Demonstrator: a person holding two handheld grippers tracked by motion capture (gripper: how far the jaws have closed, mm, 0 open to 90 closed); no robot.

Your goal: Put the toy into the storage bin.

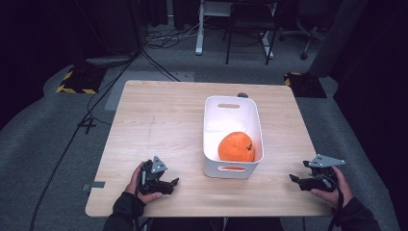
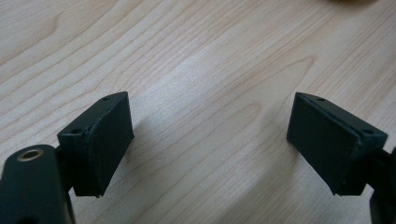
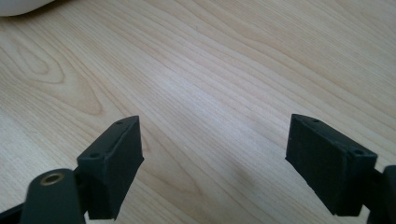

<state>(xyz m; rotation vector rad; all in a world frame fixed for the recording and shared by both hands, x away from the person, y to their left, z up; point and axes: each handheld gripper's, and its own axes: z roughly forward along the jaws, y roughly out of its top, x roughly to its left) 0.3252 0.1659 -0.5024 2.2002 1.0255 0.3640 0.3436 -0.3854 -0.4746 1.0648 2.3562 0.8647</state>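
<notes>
Nearest you, the pale wood-grain table (image 1: 159, 120) lies bare under both sets of jaws — spread wide, holding nothing. The white plastic bin (image 1: 210, 139) sits between your grippers, the round orange fruit (image 1: 236, 147) inside it — about level with, perhaps slightly nearer, your right gripper (image 1: 294, 179) than your left gripper (image 1: 174, 182). Beyond lies a dark room.

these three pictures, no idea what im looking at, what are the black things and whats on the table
A person sits at a light wooden table, holding a black two-jaw gripper in each hand: the left gripper and the right gripper. The wide picture comes from a camera above the table. The other two come from cameras riding on each gripper, looking along its jaws at bare wood. Both grippers are open and hold nothing. On the table stands a white plastic bin with a round orange fruit inside.
</notes>
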